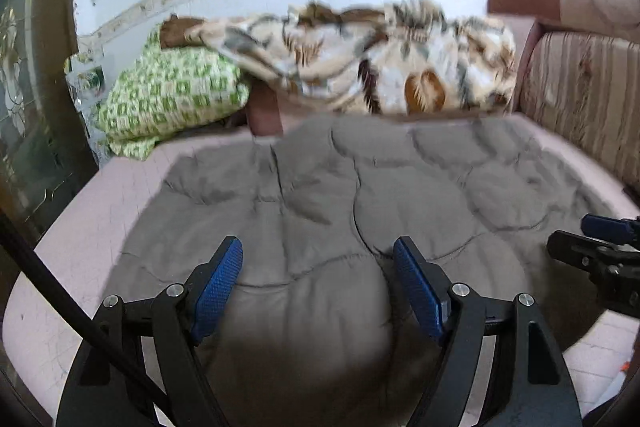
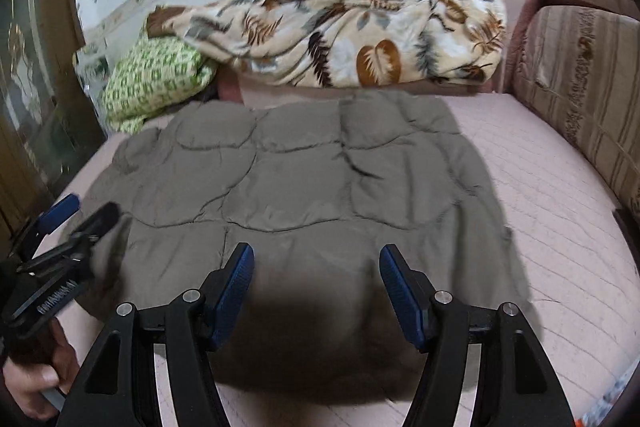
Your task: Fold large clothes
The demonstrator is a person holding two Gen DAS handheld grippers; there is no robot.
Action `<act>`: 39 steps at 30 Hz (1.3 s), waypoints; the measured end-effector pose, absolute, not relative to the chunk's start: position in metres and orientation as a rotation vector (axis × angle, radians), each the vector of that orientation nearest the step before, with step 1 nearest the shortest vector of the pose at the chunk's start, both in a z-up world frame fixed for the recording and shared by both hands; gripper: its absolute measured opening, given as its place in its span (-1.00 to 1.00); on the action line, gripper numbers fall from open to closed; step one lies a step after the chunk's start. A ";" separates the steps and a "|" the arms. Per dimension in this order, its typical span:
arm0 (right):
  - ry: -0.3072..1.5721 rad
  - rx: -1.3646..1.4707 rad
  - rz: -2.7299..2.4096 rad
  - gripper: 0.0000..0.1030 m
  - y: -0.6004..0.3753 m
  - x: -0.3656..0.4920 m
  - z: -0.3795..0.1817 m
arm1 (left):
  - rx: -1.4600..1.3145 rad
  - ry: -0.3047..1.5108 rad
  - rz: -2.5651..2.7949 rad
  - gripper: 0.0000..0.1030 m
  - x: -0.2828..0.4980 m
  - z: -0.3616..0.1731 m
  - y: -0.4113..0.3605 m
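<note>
- Nearest to me, the left gripper (image 1: 318,287) and the right gripper (image 2: 316,291) hang side by side over the near edge of the grey quilted garment (image 2: 288,195); each has its blue pads standing well apart, with nothing pinched between them.
- The person's hand (image 2: 36,379) on the left handle shows at the lower left of the right wrist view.
- The garment lies spread on the pink mattress (image 2: 560,211), puffy, its near edge rounded as if already doubled over; whether that is a fold I cannot tell for sure.
- My guess is that the step in hand is to take hold for the next fold. To do it well, each gripper should come down on its own near corner, bite through every layer of the padding, and close fully before lifting.
- Both sides should rise and travel together, so the fold line stays straight and the far edges meet.
- Padding this thick may spring back, so a press along the crease would help.
- Farther off, a leaf-print blanket (image 2: 360,39) and a green patterned bundle (image 2: 156,79) lie heaped by the wall, clear of the garment.
</note>
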State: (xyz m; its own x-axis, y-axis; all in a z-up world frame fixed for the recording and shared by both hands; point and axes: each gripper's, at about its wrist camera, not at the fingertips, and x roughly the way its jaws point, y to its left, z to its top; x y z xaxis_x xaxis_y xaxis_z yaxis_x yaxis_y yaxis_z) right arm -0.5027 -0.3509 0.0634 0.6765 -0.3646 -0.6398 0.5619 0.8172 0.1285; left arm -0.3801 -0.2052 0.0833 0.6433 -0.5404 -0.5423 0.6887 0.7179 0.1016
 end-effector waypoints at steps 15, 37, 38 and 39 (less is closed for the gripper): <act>0.719 0.351 -0.549 0.72 -0.363 -0.483 0.020 | 0.339 0.565 -0.683 0.55 -0.368 0.048 -0.219; 0.708 0.372 -0.539 0.73 -0.363 -0.488 0.022 | 0.334 0.569 -0.687 0.55 -0.366 0.047 -0.220; 0.704 0.379 -0.534 0.73 -0.363 -0.490 0.024 | 0.334 0.569 -0.686 0.55 -0.366 0.047 -0.220; 0.700 0.384 -0.530 0.73 -0.363 -0.491 0.026 | 0.330 0.570 -0.686 0.55 -0.366 0.047 -0.220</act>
